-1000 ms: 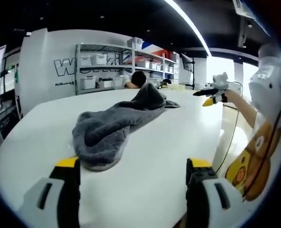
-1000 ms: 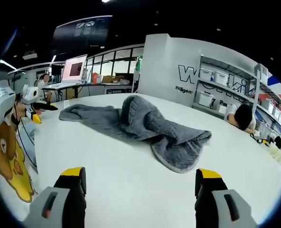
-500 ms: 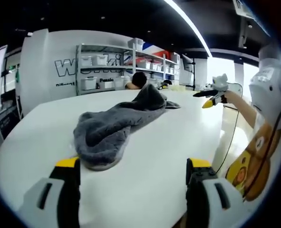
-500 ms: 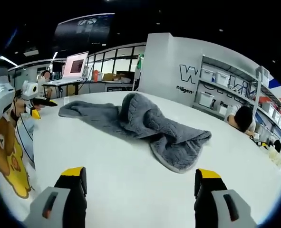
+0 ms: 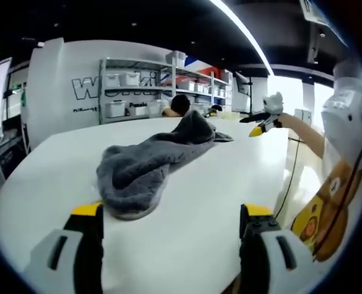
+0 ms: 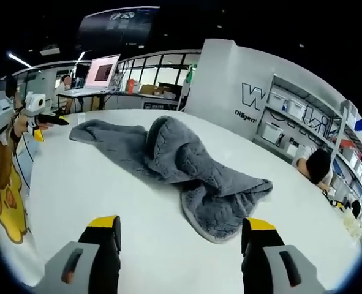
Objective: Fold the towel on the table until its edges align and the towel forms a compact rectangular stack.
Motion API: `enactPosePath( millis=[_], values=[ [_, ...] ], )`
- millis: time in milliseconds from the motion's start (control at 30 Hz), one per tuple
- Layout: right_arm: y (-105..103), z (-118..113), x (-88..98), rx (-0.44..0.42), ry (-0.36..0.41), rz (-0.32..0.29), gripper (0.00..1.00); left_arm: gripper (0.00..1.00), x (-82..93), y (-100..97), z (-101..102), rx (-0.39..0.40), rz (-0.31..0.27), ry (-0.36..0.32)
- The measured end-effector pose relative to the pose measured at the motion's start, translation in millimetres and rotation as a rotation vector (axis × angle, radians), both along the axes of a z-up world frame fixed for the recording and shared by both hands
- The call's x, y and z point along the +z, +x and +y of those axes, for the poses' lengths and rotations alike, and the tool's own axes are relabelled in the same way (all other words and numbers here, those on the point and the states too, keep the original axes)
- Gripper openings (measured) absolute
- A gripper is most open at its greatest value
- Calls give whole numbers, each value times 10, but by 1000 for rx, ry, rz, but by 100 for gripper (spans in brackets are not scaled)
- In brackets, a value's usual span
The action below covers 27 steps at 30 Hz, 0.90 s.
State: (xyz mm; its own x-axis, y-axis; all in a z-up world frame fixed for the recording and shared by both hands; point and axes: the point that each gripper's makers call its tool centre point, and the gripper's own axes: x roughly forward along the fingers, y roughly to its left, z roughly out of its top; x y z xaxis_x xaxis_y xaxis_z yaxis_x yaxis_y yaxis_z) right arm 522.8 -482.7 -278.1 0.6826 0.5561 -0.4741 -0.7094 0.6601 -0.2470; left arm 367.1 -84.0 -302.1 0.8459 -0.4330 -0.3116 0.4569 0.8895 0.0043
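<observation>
Behind the crumpled grey towel (image 5: 145,165) on the white surface (image 5: 205,202), shelving (image 5: 144,86) holds white bins; wall lettering is partly hidden. Your left hand-held gripper (image 5: 168,214) and right hand-held gripper (image 6: 179,228) gape wide, empty.

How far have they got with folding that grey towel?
Nothing looks folded yet: the towel lies crumpled in a long twisted heap on the white table. Nothing is in hand; the left hand-held gripper and right hand-held gripper are open and off it. Spreading and every fold remain.
</observation>
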Motion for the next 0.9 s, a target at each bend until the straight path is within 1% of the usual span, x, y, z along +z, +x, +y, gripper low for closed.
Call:
enactPosePath(
  millis=[67, 133, 267, 467, 567, 667, 900],
  values=[
    [20, 0, -18, 5, -1, 15, 78, 97, 2, -1, 2, 0, -1, -1],
    [63, 1, -52, 6, -1, 38, 77, 97, 6, -1, 7, 2, -3, -2],
    [134, -21, -110, 8, -29, 50, 74, 97, 6, -5, 12, 3, -3, -3],
    [233, -44, -153, 7, -36, 64, 73, 97, 8, -6, 27, 6, -4, -2],
    [283, -51, -170, 9, -37, 71, 70, 97, 8, -6, 27, 7, -4, -1],
    [332, -57, -220, 12, -45, 87, 65, 97, 9, -5, 17, 5, -4, -1],
    [439, -65, -365, 13, -52, 128, 57, 97, 15, -4, 18, 7, -4, -2]
  ],
)
